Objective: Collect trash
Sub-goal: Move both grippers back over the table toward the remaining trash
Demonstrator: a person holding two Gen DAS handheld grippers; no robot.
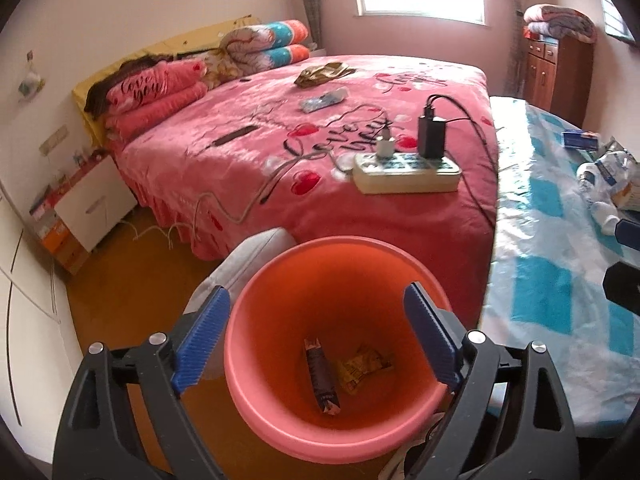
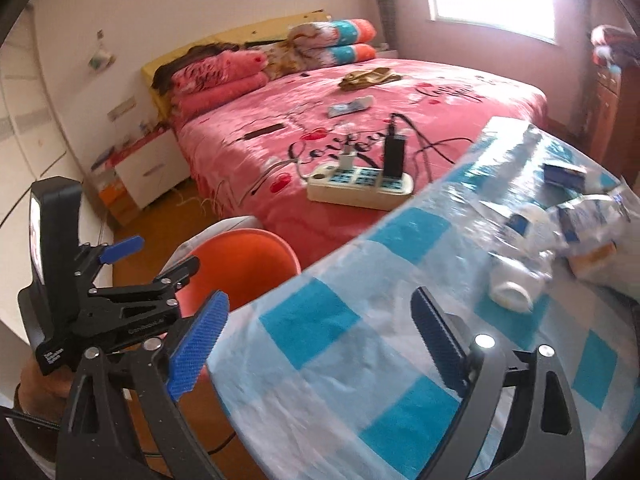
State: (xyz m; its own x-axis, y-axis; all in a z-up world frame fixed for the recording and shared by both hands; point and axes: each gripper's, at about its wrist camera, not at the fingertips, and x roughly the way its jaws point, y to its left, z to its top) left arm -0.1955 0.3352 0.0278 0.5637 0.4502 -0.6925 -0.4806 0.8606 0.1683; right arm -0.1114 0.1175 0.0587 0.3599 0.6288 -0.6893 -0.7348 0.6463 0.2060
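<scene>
The trash bin (image 1: 336, 360), a salmon-pink plastic bucket, stands on the wooden floor (image 1: 120, 300) between the bed (image 1: 320, 152) and the worktop (image 1: 560, 280); from the right wrist view only part of its rim shows, the rest cut off by the worktop edge and the other gripper. At its bottom lie two pieces of trash: a dark wrapper (image 1: 322, 380) and a crumpled yellow wrapper (image 1: 362, 366), whose print is too small to read. The left gripper (image 1: 316, 336) hangs over the bin mouth, its blue fingers (image 1: 200, 340) spread wide with nothing between them. The right gripper (image 2: 320, 340) is over the worktop, fingers likewise spread apart and empty. The worktop carries a blue-and-white checked cloth under a shiny clear cover; toward its far side lies more litter, blurred by motion: a white bottle (image 2: 516, 280) on its side, a clear plastic bag (image 2: 592, 216) with packets that are hard to tell apart, and a blue box (image 2: 566, 174). A white cushion-like thing (image 1: 248, 264) sits just behind the bin, partly hidden by it. On the pink bed lie a power strip (image 1: 406, 172) with chargers plugged in, a dark remote (image 1: 236, 136), a small packet (image 1: 324, 100) and an olive cloth (image 1: 324, 72). A white nightstand (image 1: 96, 200) stands beside the bed.
</scene>
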